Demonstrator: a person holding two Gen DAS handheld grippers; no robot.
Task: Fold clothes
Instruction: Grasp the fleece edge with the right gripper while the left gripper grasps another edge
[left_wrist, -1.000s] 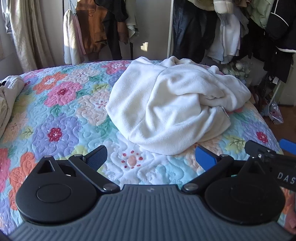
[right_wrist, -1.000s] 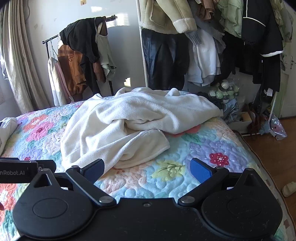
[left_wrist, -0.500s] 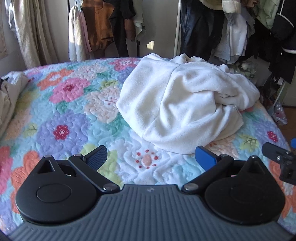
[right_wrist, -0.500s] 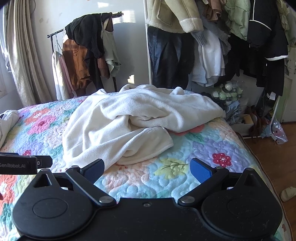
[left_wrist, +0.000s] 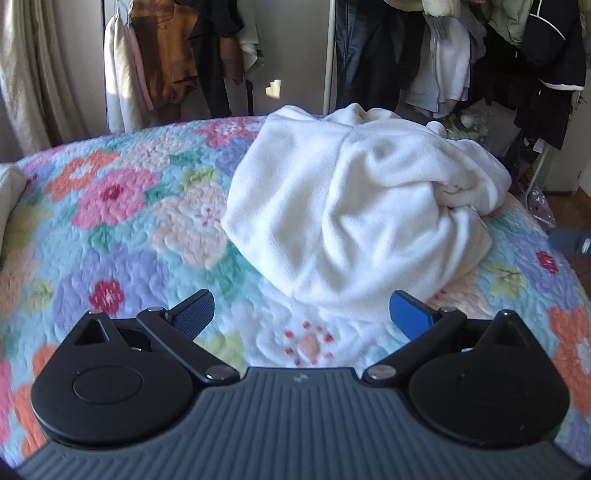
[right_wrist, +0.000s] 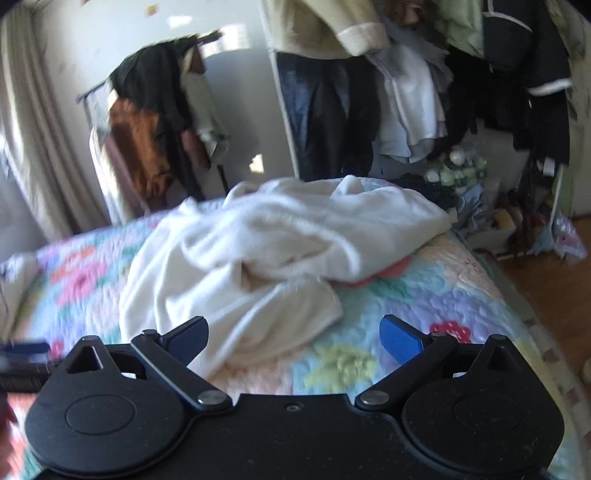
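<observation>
A crumpled white fleece garment (left_wrist: 354, 206) lies in a heap on the floral quilt (left_wrist: 122, 229) of the bed. It also shows in the right wrist view (right_wrist: 258, 251). My left gripper (left_wrist: 301, 314) is open and empty, just above the quilt, its fingertips close to the garment's near hem. My right gripper (right_wrist: 293, 336) is open and empty, over the garment's near right corner, and I cannot tell if it touches the cloth. The left gripper's black body (right_wrist: 22, 363) shows at the left edge of the right wrist view.
A beige cloth (left_wrist: 9, 192) lies at the bed's left edge. Clothes racks with hanging garments (left_wrist: 177, 55) (right_wrist: 406, 74) stand behind the bed. The bed's right edge drops to a wooden floor (right_wrist: 546, 302) with clutter (right_wrist: 480, 206).
Both grippers have moved forward toward the white garment, which now looks larger and closer. The right wrist view is motion-blurred. Both stay open.
</observation>
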